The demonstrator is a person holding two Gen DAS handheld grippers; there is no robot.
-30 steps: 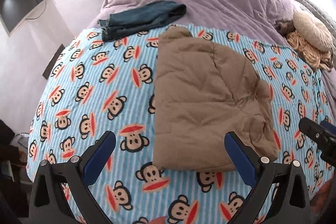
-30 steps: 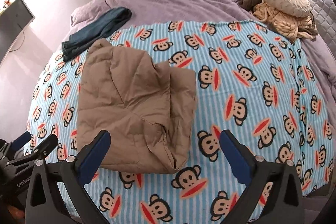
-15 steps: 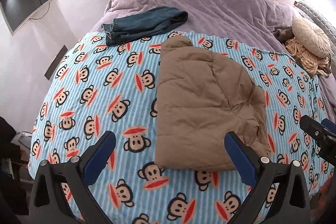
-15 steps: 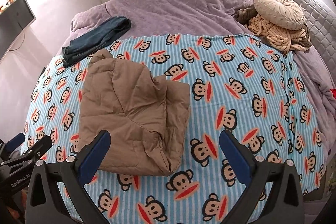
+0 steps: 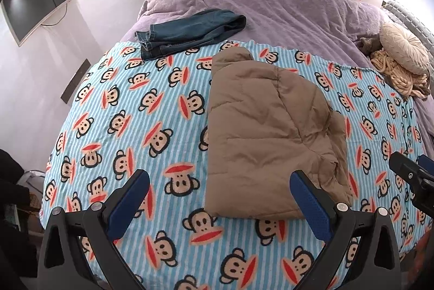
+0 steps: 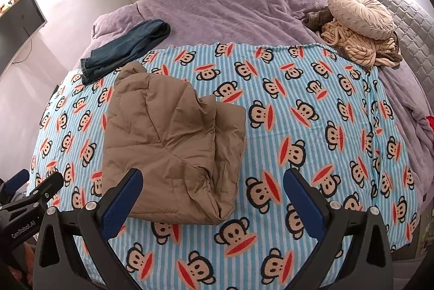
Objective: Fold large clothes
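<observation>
Nearest, left gripper (image 5: 219, 201) and right gripper (image 6: 213, 197) spread wide, empty. Beyond, folded tan padded jacket (image 5: 267, 135) on monkey-print blanket (image 5: 130, 110): probably light, soft, slippery; best pinched along near hem. Farther back, jeans (image 5: 190, 30).

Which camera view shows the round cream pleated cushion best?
The right wrist view: the round cream pleated cushion appears whole and large, resting on the beige knitted blanket. In the left wrist view the cushion sits small and distorted near the right edge.
</observation>
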